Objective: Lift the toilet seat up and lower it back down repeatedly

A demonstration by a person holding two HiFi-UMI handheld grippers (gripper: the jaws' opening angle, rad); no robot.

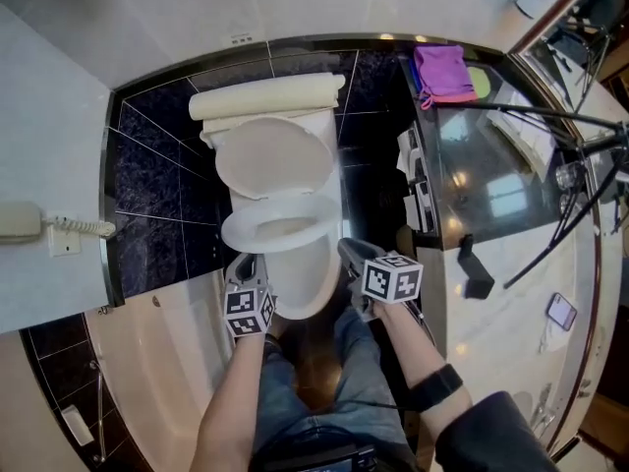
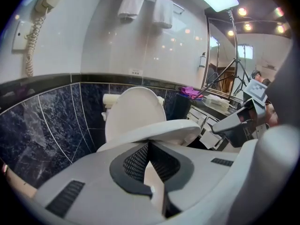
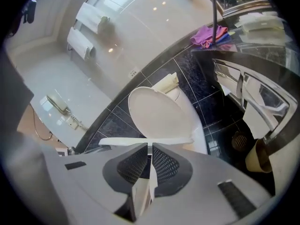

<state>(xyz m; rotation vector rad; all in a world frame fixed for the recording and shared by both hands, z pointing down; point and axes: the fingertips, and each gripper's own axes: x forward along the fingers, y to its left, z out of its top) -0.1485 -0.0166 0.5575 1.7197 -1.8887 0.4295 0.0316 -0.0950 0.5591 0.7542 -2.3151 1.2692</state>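
Head view: toilet seat (image 1: 236, 234) is tilted partway up off the bowl (image 1: 300, 288), with the lid (image 1: 273, 155) upright at its 12 o'clock. Left gripper (image 1: 245, 267) sits at the seat's 7 o'clock, right gripper (image 1: 350, 251) at its 4 o'clock. Both gripper views show your jaws pressed together, nothing between the pads, and the front rim lying across the tips. Expect rigid, fairly light, glossy plastic swinging on the rear hinge. It'll likely skate on your tips and slam if it slips. Carry it from under the front rim, 2 contact points kept level, and lower it slowly.
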